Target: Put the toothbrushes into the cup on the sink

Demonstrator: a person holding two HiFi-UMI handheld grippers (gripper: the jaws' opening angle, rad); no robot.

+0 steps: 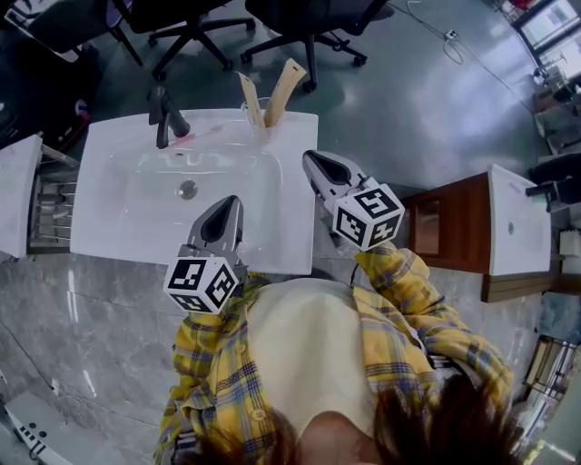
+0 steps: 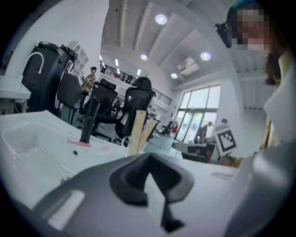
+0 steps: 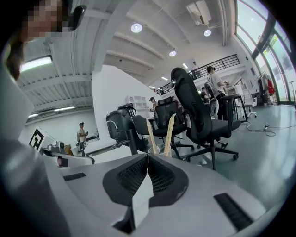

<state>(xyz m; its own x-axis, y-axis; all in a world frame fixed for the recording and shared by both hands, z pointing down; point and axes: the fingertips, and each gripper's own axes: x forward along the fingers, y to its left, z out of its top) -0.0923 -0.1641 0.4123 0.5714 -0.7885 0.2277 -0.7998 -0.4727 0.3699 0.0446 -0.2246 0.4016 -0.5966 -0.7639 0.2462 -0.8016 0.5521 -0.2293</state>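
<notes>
A clear cup (image 1: 260,114) stands on the back rim of the white sink (image 1: 109,236), with two wooden toothbrushes (image 1: 283,84) upright in it. A pink toothbrush (image 1: 198,137) lies flat on the rim beside the faucet. My left gripper (image 1: 234,202) hovers over the basin's front right, shut and empty. My right gripper (image 1: 310,159) sits just off the sink's right edge, also shut and empty. The left gripper view shows its jaws (image 2: 147,159) closed, with the wooden toothbrushes (image 2: 137,129) and the pink toothbrush (image 2: 81,143) beyond. In the right gripper view the closed jaws (image 3: 147,159) point at the cup (image 3: 159,150).
A dark faucet (image 1: 166,113) stands at the sink's back left, and the drain (image 1: 188,189) is in mid-basin. Office chairs (image 1: 300,23) stand behind the sink. At the right is a wooden cabinet (image 1: 454,222) with another basin, at the left a metal rack (image 1: 50,213).
</notes>
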